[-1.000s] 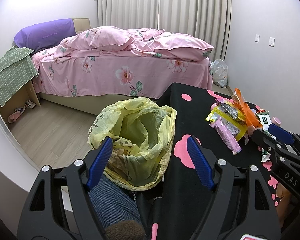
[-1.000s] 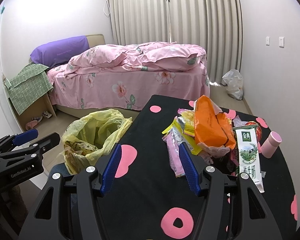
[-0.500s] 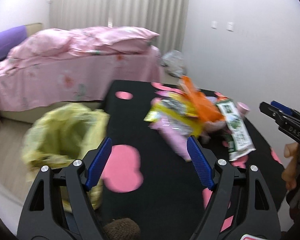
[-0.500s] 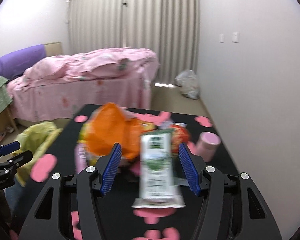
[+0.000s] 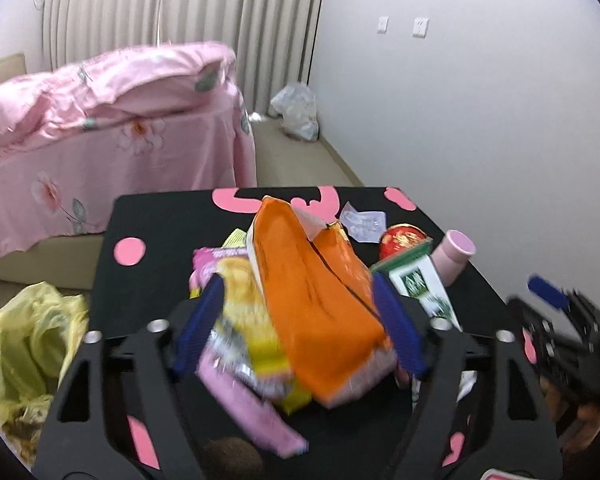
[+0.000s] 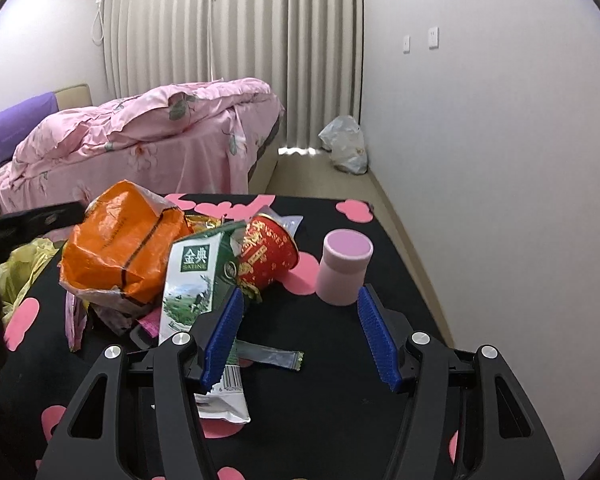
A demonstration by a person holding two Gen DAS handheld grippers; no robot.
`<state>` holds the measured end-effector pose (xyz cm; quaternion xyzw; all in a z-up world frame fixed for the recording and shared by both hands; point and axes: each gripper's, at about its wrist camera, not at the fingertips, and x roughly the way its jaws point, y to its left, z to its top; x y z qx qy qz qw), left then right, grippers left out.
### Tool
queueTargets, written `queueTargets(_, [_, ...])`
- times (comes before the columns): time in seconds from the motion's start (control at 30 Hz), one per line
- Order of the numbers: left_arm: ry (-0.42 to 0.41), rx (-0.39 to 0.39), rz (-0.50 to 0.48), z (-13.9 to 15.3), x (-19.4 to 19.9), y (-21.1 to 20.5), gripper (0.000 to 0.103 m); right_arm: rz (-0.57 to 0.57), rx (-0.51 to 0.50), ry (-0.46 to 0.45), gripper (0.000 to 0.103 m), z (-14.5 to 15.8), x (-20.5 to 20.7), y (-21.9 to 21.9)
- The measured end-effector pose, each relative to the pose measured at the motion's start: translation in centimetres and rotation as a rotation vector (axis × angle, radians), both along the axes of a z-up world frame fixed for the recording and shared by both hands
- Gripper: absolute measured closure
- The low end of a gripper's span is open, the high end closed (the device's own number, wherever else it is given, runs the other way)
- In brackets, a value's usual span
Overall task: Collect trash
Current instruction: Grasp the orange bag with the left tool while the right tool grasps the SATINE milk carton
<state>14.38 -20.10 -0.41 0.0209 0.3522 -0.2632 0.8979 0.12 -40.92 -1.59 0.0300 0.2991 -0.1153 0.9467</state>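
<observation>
A pile of trash lies on the black table (image 5: 160,232): an orange snack bag (image 5: 316,300), yellow wrappers (image 5: 252,320) and pink wrappers (image 5: 252,404), a green-and-white milk carton (image 6: 196,280), a red cup (image 6: 266,256) and a pink cup (image 6: 344,266). My left gripper (image 5: 300,320) is open, its jaws on either side of the orange bag and yellow wrappers. My right gripper (image 6: 300,336) is open over bare table, the pink cup just beyond its right finger (image 6: 376,340) and the carton beside its left finger. A yellow trash bag (image 5: 24,352) hangs open at the table's left.
A bed with pink floral bedding (image 6: 160,140) stands behind the table. A white plastic bag (image 6: 346,144) sits on the floor by the curtain. A white wall runs along the right side. A thin green wrapper (image 6: 272,356) lies between my right fingers.
Both grippers have swung right, away from the yellow bag and toward the pile. The left one has closed in around the orange bag; the right one has moved up to the pink cup.
</observation>
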Motion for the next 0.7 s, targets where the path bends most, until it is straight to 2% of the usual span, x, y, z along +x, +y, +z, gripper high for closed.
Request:
queueTargets(0.07, [0.065, 0.008, 0.017, -0.9, 2.5, -0.7, 0.042, 0.003, 0.015, -0.001, 0.047, -0.6, 0.1, -0.3])
queueTargets(0.13, [0.136, 0.031, 0.036, -1.9, 4.7, -1.1, 0.054, 0.012, 0.027, 0.007, 0.047, -1.2, 0.3, -0.2])
queueTargets(0.2, [0.18, 0.026, 0.025, -2.4, 5.8, -1.0, 0.076, 0.026, 0.032, 0.015, 0.047, -1.6, 0.5, 0.0])
queueTargets(0.27, [0.174, 0.002, 0.008, -1.8, 5.1, -0.5, 0.085, 0.038, 0.033, 0.013, 0.047, -1.6, 0.5, 0.4])
queueTargets(0.33, [0.119, -0.039, -0.007, -0.3, 2.9, 0.4, 0.088, 0.059, 0.038, 0.0, 0.047, -1.2, 0.5, 0.8])
queueTargets(0.47, [0.038, -0.048, -0.034, 1.5, -1.4, 1.6, 0.095, 0.133, 0.061, 0.019, 0.047, -0.7, 1.6, 2.2])
queueTargets(0.6, [0.045, -0.061, -0.049, 1.7, -4.8, 3.7, 0.097, 0.174, 0.033, 0.079, 0.047, -0.9, 3.7, 4.3])
queueTargets(0.7, [0.028, -0.062, -0.042, 1.6, -6.4, 4.7, 0.097, 0.152, 0.007, 0.127, 0.047, -1.5, 5.6, 5.2])
